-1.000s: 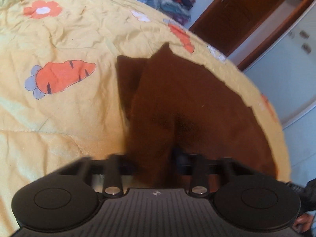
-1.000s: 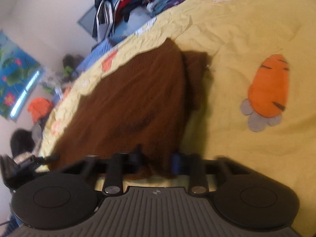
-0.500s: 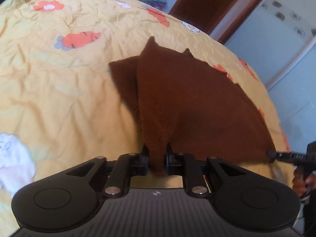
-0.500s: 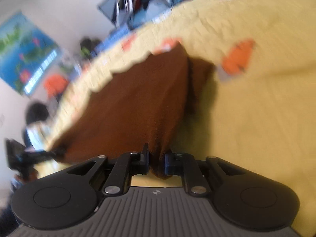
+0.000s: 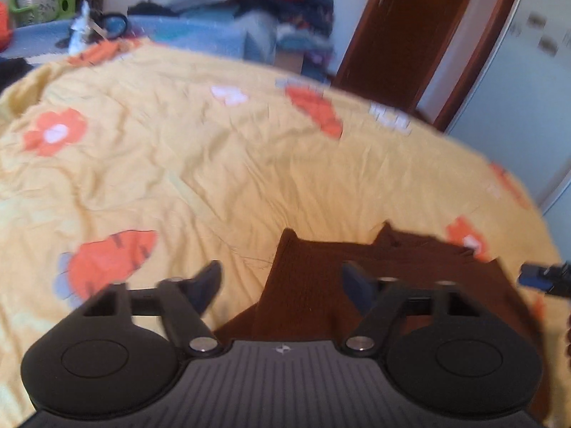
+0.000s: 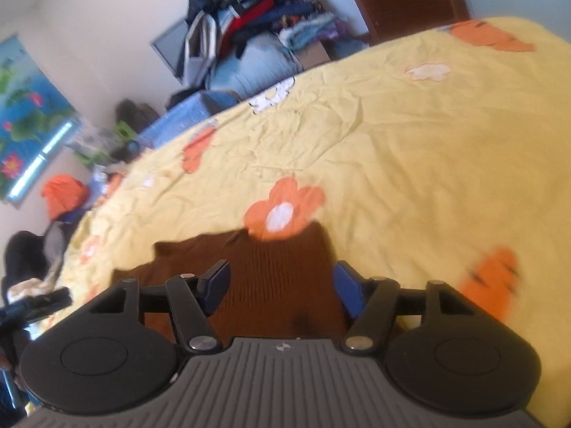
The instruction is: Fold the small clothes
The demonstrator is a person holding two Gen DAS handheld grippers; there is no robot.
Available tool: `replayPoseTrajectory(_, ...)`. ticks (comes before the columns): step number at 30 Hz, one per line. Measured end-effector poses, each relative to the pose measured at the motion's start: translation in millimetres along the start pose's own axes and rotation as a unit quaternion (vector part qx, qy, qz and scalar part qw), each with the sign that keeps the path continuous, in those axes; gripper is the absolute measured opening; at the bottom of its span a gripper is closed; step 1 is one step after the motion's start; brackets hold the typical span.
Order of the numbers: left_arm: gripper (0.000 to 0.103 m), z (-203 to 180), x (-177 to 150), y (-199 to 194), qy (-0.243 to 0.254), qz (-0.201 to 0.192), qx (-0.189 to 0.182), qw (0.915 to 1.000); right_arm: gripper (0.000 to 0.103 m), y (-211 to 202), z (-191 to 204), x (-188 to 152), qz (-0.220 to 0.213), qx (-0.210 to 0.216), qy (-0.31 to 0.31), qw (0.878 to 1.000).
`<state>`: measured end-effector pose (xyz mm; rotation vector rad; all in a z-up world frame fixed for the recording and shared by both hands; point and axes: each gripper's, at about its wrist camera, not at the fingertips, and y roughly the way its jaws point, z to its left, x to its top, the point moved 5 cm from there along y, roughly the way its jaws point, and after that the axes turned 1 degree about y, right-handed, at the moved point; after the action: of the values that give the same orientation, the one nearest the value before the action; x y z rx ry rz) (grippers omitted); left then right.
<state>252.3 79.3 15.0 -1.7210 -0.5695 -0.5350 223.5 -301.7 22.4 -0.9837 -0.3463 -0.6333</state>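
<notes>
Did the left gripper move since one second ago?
Yes. The left gripper has pulled back from the brown garment; against the yellow bedspread, the far bed edge and doorway now show. Its jaws have just been opening, clear of the cloth.

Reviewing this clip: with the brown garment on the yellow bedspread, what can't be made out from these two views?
- Brown knitted garment: near part hidden under the left gripper body in the left wrist view, likewise under the right gripper in the right wrist view; how neatly it is folded is unclear.
- Garment type: cannot tell.
- Piled clothes behind the yellow bedspread: motion blur hides individual items.
</notes>
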Motion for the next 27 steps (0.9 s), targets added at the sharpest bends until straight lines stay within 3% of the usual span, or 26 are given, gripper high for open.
replayPoseTrajectory(1,0.043,-5,-2,14,0.015,0.018,0.009,0.9997,0.067,12,2,2,0.008,-0.007,-0.001,1.000)
replayPoseTrajectory(2,0.020,-9,-7,25,0.026,0.036,0.013,0.9989,0.065,24,4,4,0.019,-0.011,-0.003,1.000)
replayPoseTrajectory(3,0.011,-13,-9,34,0.040,0.046,0.010,0.9981,0.059,35,6,4,0.031,-0.015,-0.007,0.999)
replayPoseTrajectory(5,0.008,-22,-5,27,0.070,0.006,0.022,0.9973,0.010,52,10,-3,0.060,-0.024,-0.033,0.997)
replayPoseTrajectory(7,0.007,-30,7,10,0.083,-0.047,0.023,0.9952,0.009,47,18,-3,0.039,-0.022,-0.063,0.997)
replayPoseTrajectory(9,0.007,-33,13,5,0.093,-0.072,0.034,0.9924,0.009,25,19,3,-0.009,0.007,-0.054,0.998)
replayPoseTrajectory(11,0.008,-33,12,23,0.112,-0.049,0.069,0.9901,0.009,16,2,5,-0.035,-0.003,-0.027,0.999)
replayPoseTrajectory(13,0.010,-29,0,47,0.119,-0.004,0.093,0.9885,0.009,29,-18,-6,-0.011,-0.025,0.006,1.000)
replayPoseTrajectory(14,0.013,-28,-3,46,0.116,-0.017,0.096,0.9885,0.008,30,-19,-12,-0.018,-0.024,0.008,1.000)
replayPoseTrajectory(15,0.016,-28,-4,38,0.112,-0.031,0.101,0.9881,0.010,27,-17,-16,-0.026,-0.027,0.011,0.999)
replayPoseTrajectory(16,0.022,-29,-6,26,0.106,-0.036,0.110,0.9876,0.020,22,-13,-18,-0.028,-0.023,0.017,0.999)
replayPoseTrajectory(18,0.024,-31,-9,-10,0.090,-0.072,0.127,0.9851,0.044,4,-1,-20,-0.040,-0.033,0.007,0.999)
replayPoseTrajectory(19,0.031,-35,-13,-29,0.076,-0.096,0.115,0.9858,0.054,-10,8,-20,-0.061,-0.043,-0.007,0.997)
replayPoseTrajectory(20,0.049,-42,-19,-42,0.067,-0.109,0.088,0.9879,0.054,-24,18,-23,-0.090,-0.042,-0.021,0.995)
replayPoseTrajectory(21,0.059,-52,-26,-50,0.067,-0.111,0.061,0.9896,0.054,-28,26,-25,-0.099,-0.030,-0.031,0.994)
replayPoseTrajectory(22,0.072,-63,-33,-53,0.075,-0.106,0.043,0.9906,0.054,-31,39,-32,-0.093,-0.013,-0.043,0.995)
replayPoseTrajectory(24,0.072,-84,-50,-40,0.110,-0.074,0.024,0.9909,0.057,-28,61,-45,-0.079,-0.007,-0.075,0.994)
replayPoseTrajectory(26,0.073,-86,-69,-16,0.136,-0.035,0.046,0.9890,0.072,-10,71,-65,-0.056,-0.038,-0.121,0.990)
replayPoseTrajectory(27,0.073,-78,-77,-3,0.147,-0.023,0.066,0.9866,0.073,0,67,-74,-0.043,-0.070,-0.141,0.987)
